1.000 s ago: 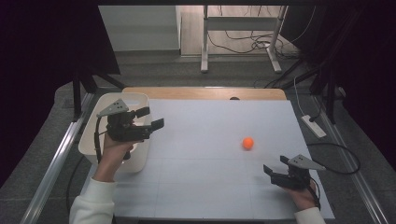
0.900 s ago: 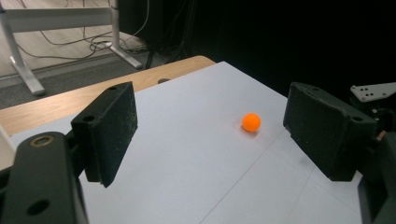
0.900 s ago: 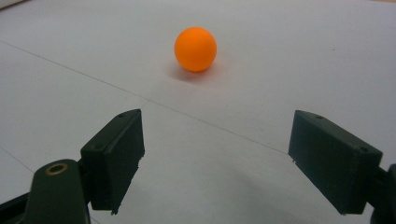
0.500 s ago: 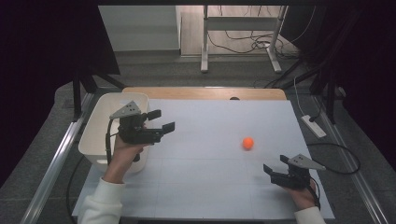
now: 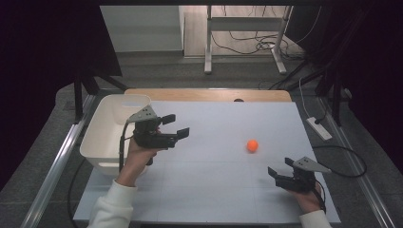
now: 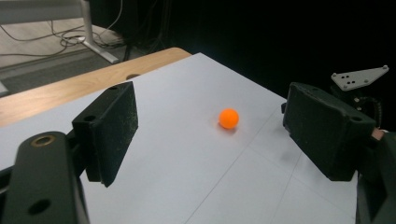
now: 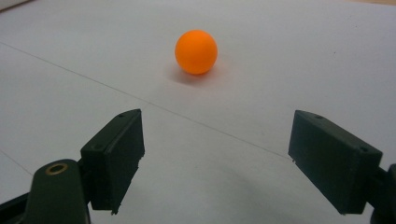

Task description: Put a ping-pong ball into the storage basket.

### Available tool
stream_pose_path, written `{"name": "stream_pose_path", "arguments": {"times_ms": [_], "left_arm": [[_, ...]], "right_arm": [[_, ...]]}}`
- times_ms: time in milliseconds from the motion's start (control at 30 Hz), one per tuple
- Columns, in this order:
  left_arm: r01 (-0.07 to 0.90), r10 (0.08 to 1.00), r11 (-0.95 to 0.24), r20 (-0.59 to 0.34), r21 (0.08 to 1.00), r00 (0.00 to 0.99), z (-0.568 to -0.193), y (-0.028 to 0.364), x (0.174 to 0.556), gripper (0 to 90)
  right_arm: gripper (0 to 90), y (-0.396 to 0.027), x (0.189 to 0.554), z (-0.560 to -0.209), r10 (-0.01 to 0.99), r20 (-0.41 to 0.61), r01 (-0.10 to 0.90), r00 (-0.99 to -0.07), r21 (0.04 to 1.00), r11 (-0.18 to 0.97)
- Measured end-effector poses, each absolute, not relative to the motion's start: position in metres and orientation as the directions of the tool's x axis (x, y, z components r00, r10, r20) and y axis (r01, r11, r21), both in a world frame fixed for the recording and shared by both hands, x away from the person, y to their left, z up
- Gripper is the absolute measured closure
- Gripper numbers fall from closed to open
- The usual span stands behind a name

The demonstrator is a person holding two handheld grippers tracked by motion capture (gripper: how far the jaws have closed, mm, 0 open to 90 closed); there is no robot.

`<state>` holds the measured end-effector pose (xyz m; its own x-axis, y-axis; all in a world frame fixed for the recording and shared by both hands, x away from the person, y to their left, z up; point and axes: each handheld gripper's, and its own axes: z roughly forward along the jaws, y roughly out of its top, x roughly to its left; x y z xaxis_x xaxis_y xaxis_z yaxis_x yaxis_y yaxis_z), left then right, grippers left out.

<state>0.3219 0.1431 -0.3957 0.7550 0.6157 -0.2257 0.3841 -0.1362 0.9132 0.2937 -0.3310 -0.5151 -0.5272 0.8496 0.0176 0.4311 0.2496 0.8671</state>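
Orange and small, the ball (image 5: pixel 252 145) sits alone on the pale surface (image 5: pixel 214 180), right of the middle and well apart from the white bin (image 5: pixel 102 137) at the left edge. The left gripper (image 5: pixel 177 126) hovers just right of the bin with its jaws spread and nothing between them; judging by its aim, the step in hand looks like a reach across for the ball. To do it well, I would keep the jaws as wide as they are, bring them low and level so the ball passes between the pads, and close gently, since a light round thing will likely roll off at the first nudge from one side. In the left gripper view the ball (image 6: pixel 229 118) lies ahead, between the lines of the two jaws but well short of them. The right gripper (image 5: pixel 280 172) rests at the near right, jaws also released and empty, with the ball (image 7: pixel 196 52) just beyond it, slightly left of centre
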Motion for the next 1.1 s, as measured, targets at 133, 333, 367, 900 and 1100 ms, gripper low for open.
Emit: {"name": "stream_pose_path", "arguments": {"times_ms": [133,333,367,900,1100], "left_arm": [[0.385,0.618,-0.144,-0.221,0.911,0.754,-0.400,0.136,0.322,18.5],[0.393,0.618,-0.171,-0.212,0.904,0.757,-0.407,0.126,0.321,18.4],[0.394,0.616,-0.174,-0.212,0.903,0.759,-0.408,0.123,0.322,18.5],[0.382,0.568,-0.247,-0.187,0.890,0.801,-0.423,0.083,0.329,18.5],[0.391,0.567,-0.257,-0.190,0.884,0.801,-0.428,0.075,0.335,18.5]], "right_arm": [[18.4,-0.329,0.296,-0.517,0.839,0.012,0.428,-0.543,0.864,0.265],[18.3,-0.328,0.294,-0.516,0.834,0.010,0.422,-0.552,0.865,0.270],[18.3,-0.328,0.294,-0.516,0.832,0.010,0.419,-0.554,0.867,0.269],[18.4,-0.326,0.293,-0.514,0.836,0.001,0.417,-0.548,0.867,0.272],[18.3,-0.327,0.292,-0.514,0.838,0.001,0.417,-0.546,0.868,0.271]]}}
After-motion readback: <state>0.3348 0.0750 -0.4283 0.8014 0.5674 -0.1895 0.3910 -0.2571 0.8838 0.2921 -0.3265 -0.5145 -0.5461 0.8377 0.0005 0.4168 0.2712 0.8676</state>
